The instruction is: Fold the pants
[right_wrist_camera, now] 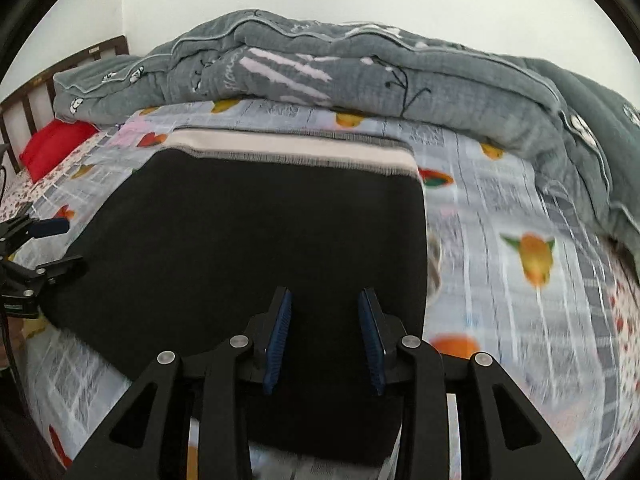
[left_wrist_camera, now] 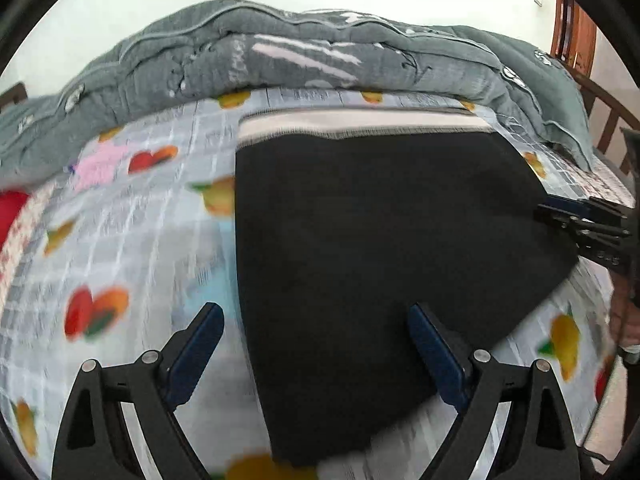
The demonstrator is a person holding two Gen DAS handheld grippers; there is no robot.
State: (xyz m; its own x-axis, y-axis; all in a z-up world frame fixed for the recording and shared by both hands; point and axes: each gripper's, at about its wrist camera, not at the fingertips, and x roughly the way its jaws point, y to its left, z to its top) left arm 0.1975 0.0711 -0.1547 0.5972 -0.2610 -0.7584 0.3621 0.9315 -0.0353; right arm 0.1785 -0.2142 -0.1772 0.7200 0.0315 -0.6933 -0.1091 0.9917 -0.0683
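Black pants (left_wrist_camera: 380, 220) (right_wrist_camera: 260, 232) lie folded flat on the bed, with a pale waistband (left_wrist_camera: 360, 122) (right_wrist_camera: 288, 148) along their far edge. My left gripper (left_wrist_camera: 314, 309) stands wide open over the near left edge of the pants: one finger is above the sheet, the other above the black cloth, and nothing is held. My right gripper (right_wrist_camera: 325, 292) hovers over the near right part of the pants, its jaws a little apart with nothing between the pads. Each gripper also shows in the other's view, the right gripper (left_wrist_camera: 580, 220) at the pants' right edge and the left gripper (right_wrist_camera: 44, 240) at their left edge.
A fruit-patterned sheet (left_wrist_camera: 120, 240) (right_wrist_camera: 520, 220) covers the bed. A bunched grey quilt (left_wrist_camera: 280, 52) (right_wrist_camera: 360, 72) runs along the far side. A red pillow (right_wrist_camera: 56, 140) lies by the wooden headboard (right_wrist_camera: 24, 100). Wooden rails (left_wrist_camera: 608, 120) stand at the bed's other end.
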